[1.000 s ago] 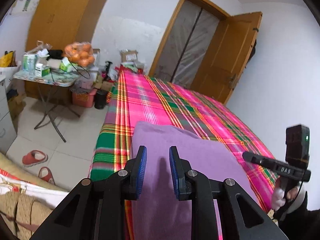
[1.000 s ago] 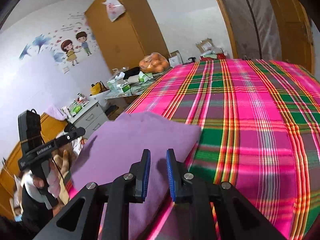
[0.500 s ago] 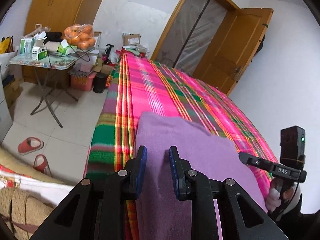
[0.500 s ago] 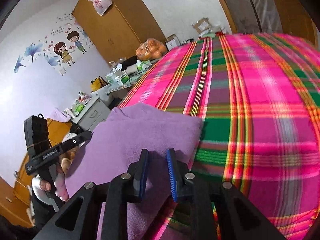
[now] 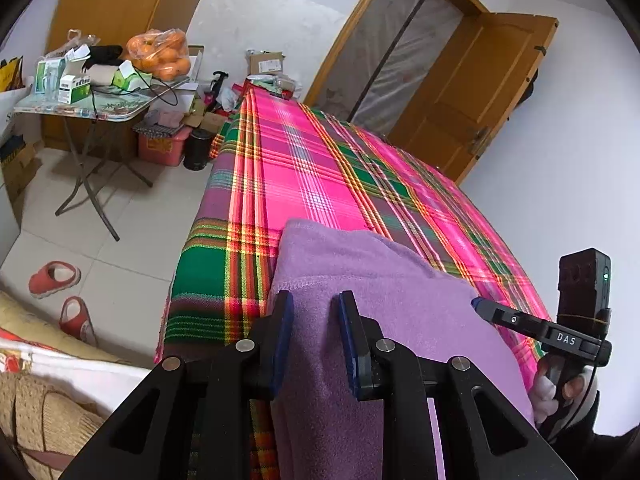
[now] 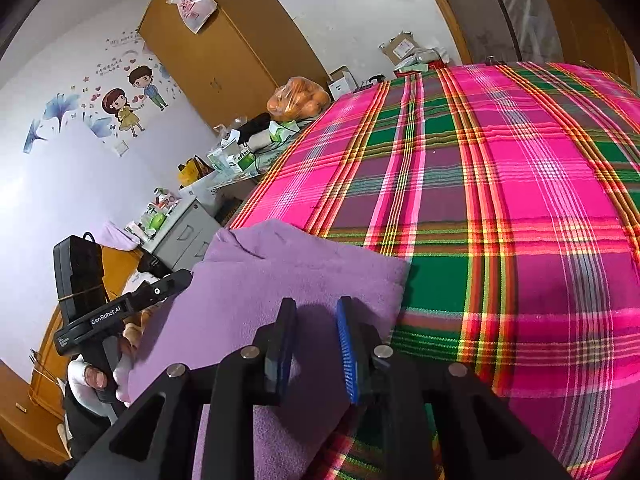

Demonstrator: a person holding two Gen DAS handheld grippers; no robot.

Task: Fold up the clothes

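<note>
The cloth (image 5: 384, 292) is laid on the bed's (image 5: 316, 184) near end. A surface (image 5: 84, 106) is set left of the bed, slippers (image 5: 56, 276) on the floor (image 5: 132, 216) before it.

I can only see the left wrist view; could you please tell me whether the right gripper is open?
Observer: Yes, the right gripper is open, with a clear gap between its fingers, above the purple cloth.
Operator: Which part of the cloth is it over?
Observer: Close to the cloth's right edge, with the plaid bedspread just beyond.
Operator: Is anything on the wardrobe?
Observer: A plastic bag hangs at the top of the wardrobe.
</note>
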